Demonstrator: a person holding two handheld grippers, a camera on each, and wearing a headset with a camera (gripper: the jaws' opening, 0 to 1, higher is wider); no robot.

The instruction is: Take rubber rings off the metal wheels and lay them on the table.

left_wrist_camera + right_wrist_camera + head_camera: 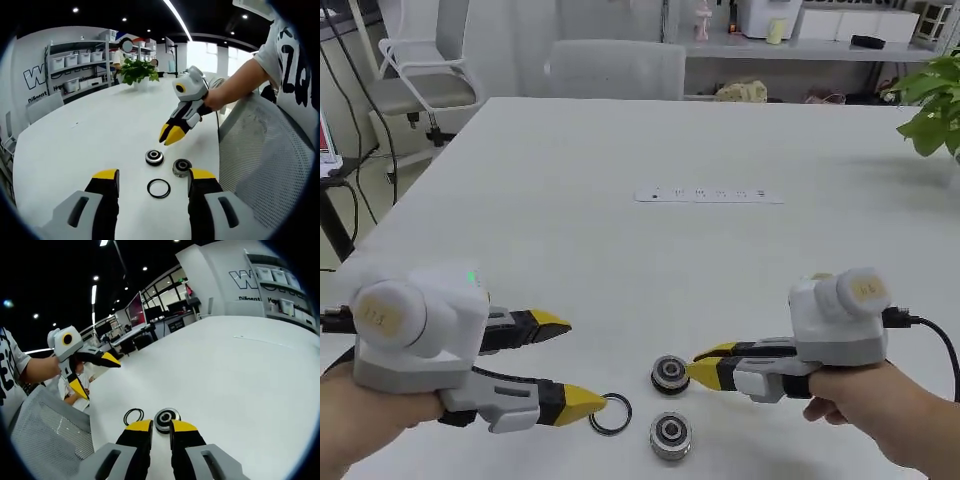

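One ring lies free near the bench's near edge, beside a bare-looking wheel. The other wheel seems still ringed. Left gripper is wide apart by the ring. Right gripper is almost together, at the ringed wheel.

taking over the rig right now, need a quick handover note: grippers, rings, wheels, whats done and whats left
The left gripper is open and empty, its lower tip next to the loose rubber ring.
The right gripper has its jaws closed on nothing, tips right by the farther wheel.
The nearer wheel lies free on the table.
Done: one ring lies flat on the table, apart from both wheels.
Left: the farther wheel has a dark outer band, so its ring is likely on. The nearer wheel's rim looks like bare metal, but it is too small to be sure.
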